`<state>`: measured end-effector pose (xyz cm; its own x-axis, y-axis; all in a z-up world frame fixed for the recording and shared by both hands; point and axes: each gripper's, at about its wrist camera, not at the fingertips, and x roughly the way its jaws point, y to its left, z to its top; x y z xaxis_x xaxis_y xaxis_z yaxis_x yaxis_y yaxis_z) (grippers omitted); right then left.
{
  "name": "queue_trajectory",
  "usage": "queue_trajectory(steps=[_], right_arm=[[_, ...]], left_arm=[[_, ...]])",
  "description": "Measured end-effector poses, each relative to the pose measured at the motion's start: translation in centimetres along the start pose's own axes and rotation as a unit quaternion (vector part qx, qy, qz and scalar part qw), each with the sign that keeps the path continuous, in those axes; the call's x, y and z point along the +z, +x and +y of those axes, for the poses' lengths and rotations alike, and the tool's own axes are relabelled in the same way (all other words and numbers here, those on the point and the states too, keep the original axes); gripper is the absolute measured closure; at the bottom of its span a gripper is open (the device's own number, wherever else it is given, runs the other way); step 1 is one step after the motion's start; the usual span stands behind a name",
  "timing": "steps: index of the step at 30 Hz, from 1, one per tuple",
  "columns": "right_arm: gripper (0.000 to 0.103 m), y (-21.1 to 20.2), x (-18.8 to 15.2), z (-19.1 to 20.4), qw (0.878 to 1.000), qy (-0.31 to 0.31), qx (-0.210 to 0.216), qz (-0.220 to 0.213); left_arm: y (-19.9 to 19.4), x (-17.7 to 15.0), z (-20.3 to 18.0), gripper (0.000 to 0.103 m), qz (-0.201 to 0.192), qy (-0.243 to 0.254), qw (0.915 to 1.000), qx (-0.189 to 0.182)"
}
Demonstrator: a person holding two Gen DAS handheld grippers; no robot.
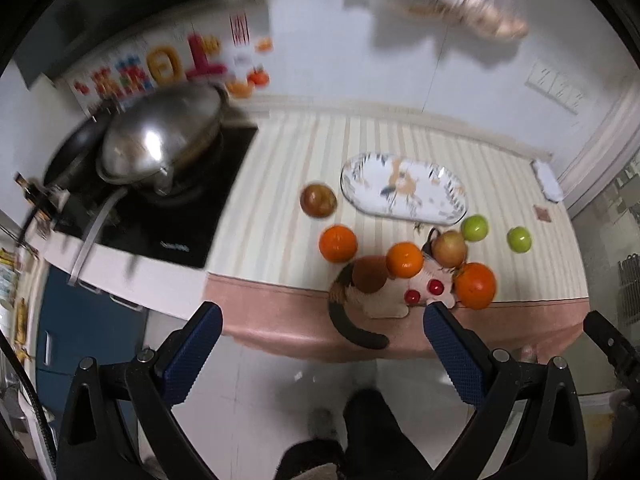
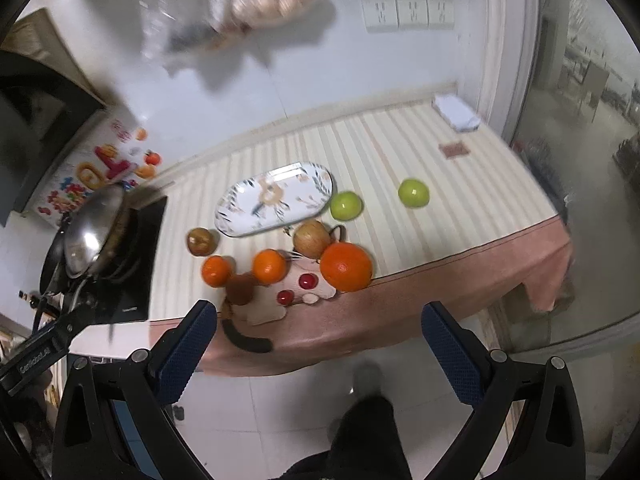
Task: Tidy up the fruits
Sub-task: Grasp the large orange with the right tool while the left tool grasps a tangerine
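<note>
Presently on the counter: a striped cloth (image 2: 400, 152) with a pink border, bearing one oval patterned plate (image 2: 276, 200), bare of fruit. Just beside the plate's right end sits one green apple (image 2: 346, 206); a second green apple (image 2: 413, 192) lies further right, well apart from the rest. A brownish apple (image 2: 201, 241) rests off the plate's left end, and a yellowish-red apple (image 2: 313, 237) just in front of the plate. Three oranges: the largest (image 2: 346, 266) near the cloth's front edge, touching the yellowish-red apple; a medium one (image 2: 270, 265) to its left; another (image 2: 217, 271) further left. Two small red cherry tomatoes (image 2: 307, 280) lie on a cat-shaped mat (image 2: 264, 312) at the front edge, its dark tail hanging over the border. At left, a steel wok (image 1: 160, 136) stands on a black cooktop (image 1: 176, 220). Left gripper (image 1: 322, 316): fingers spread wide, holding nothing, off the counter's front edge above the floor. Right gripper (image 2: 319, 314): likewise spread wide, empty, before the counter edge. A person's dark trouser leg (image 2: 368, 432) shows below.
</note>
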<state>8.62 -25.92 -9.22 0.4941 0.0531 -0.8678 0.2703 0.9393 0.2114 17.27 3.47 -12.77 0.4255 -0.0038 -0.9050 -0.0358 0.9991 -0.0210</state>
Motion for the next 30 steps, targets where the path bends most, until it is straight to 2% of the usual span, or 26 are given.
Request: queue_trajectory(steps=[5,9,12,15,18,20,23,27,30], right_arm=[[0.000,10.6,2.7,-2.6,0.997,0.012,0.013,0.079],[0.002,19.1,3.8,-4.3,0.988,0.015,0.029,0.153],[0.002,24.1,4.4,-4.8,0.981,0.005,0.033,0.193],[0.003,27.8,4.4,-4.9,0.973,-0.003,0.036,0.227],[0.005,30.8,4.4,-5.1,0.965,-0.003,0.048,0.258],[0.007,31.7,4.3,-5.2,0.961,-0.006,0.049,0.273],[0.011,33.5,4.3,-5.2,0.952,-0.004,0.061,0.299],[0.012,34.9,4.1,-4.7,0.948,-0.009,0.059,0.313],[0.013,35.6,3.5,-4.5,0.945,-0.005,0.064,0.322]], left_arm=[[8.3,1.2,-1.4,0.000,0.083,-0.008,0.9965,-0.002],[15.5,2.0,-2.9,0.001,0.161,-0.021,0.9866,-0.016],[20.2,2.1,-4.2,0.007,0.205,-0.030,0.9779,-0.025],[23.8,2.1,-4.7,0.020,0.237,-0.042,0.9700,-0.033],[25.9,2.3,-5.0,0.035,0.253,-0.051,0.9654,-0.041],[26.7,2.5,-5.2,0.038,0.252,-0.057,0.9648,-0.049],[27.3,2.7,-5.8,0.048,0.250,-0.051,0.9653,-0.056],[27.1,3.0,-6.2,0.049,0.233,-0.036,0.9703,-0.054],[26.9,3.7,-6.1,0.049,0.232,-0.036,0.9703,-0.060]])
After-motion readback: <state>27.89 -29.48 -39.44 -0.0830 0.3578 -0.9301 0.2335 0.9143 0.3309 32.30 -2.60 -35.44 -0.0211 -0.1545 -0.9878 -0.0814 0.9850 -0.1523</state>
